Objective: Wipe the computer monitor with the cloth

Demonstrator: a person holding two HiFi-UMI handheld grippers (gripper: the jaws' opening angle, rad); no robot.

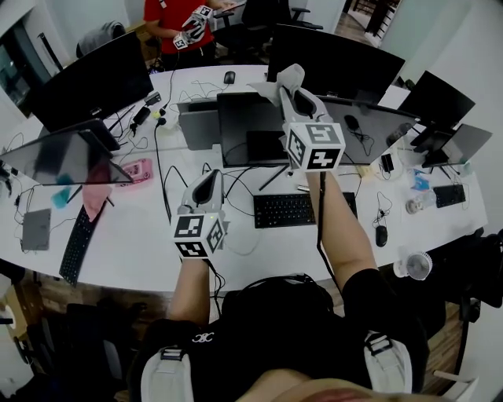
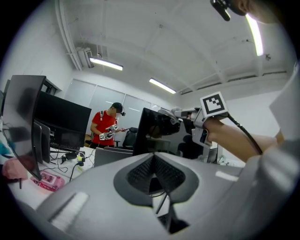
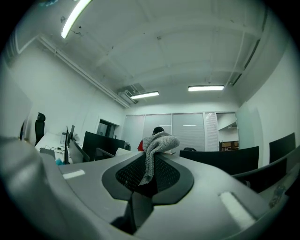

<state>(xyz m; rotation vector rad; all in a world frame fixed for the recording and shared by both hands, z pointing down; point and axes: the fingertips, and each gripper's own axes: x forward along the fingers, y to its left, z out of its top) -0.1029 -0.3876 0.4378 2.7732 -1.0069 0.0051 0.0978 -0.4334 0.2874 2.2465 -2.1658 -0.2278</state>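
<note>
The dark computer monitor (image 1: pixel 251 129) stands on the white desk (image 1: pixel 141 235) in front of me, leaning back. My right gripper (image 1: pixel 292 88) is raised over its top edge, shut on a grey knitted cloth (image 1: pixel 283 77). In the right gripper view the cloth (image 3: pixel 157 144) bunches above the jaws and hangs down between them. My left gripper (image 1: pixel 206 187) is held lower, over the desk left of the keyboard, shut with nothing in it. The left gripper view looks up at the monitor (image 2: pixel 152 136) and at the right gripper (image 2: pixel 185 115) near its top.
A black keyboard (image 1: pixel 302 209) and a mouse (image 1: pixel 381 235) lie below the monitor, among loose cables. More monitors (image 1: pixel 90 82) stand left and behind. A pink object (image 1: pixel 137 170) lies at the left. A person in red (image 1: pixel 185 20) stands beyond the desk. A small fan (image 1: pixel 414 265) sits at the right.
</note>
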